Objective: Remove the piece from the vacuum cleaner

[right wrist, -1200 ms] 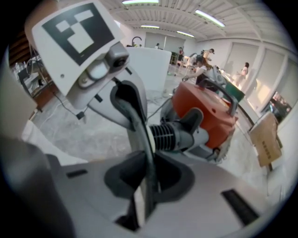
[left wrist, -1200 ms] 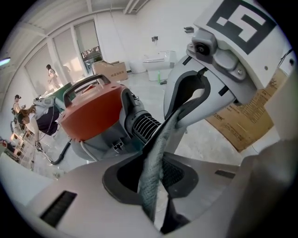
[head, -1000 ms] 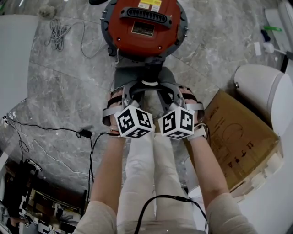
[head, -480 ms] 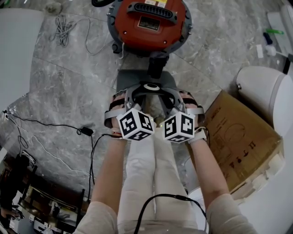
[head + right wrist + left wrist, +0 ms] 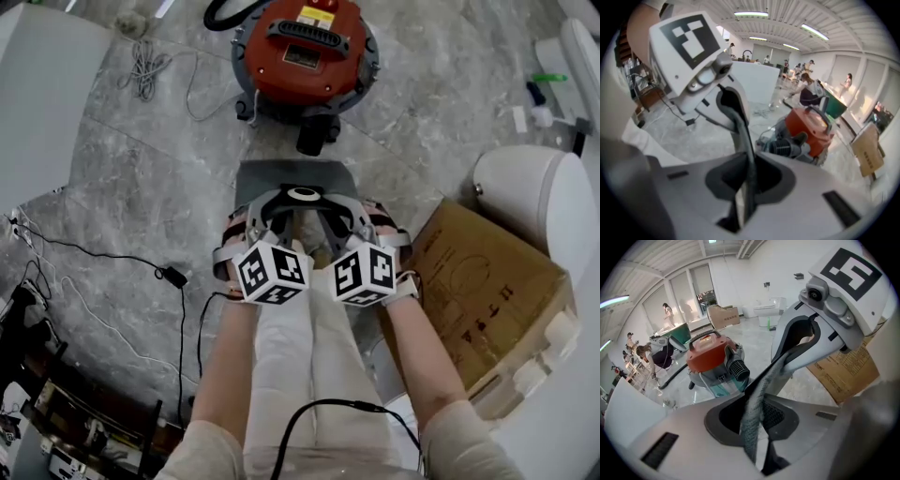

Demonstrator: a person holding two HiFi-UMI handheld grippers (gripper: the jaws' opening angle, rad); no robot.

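At the frame's centre, left tongs [image 5: 278,199] and right tongs [image 5: 330,201] clamp the grey piece [image 5: 281,173], now pulled clear of the vacuum cleaner [image 5: 305,52]; removal looks done.

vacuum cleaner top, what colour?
Orange-red, with a black handle, on the vacuum cleaner; the head view shows it best.

Floor [image 5: 141,187] lies open on the left; cardboard box [image 5: 478,281] crowds the right, vacuum cleaner [image 5: 305,47] stands ahead
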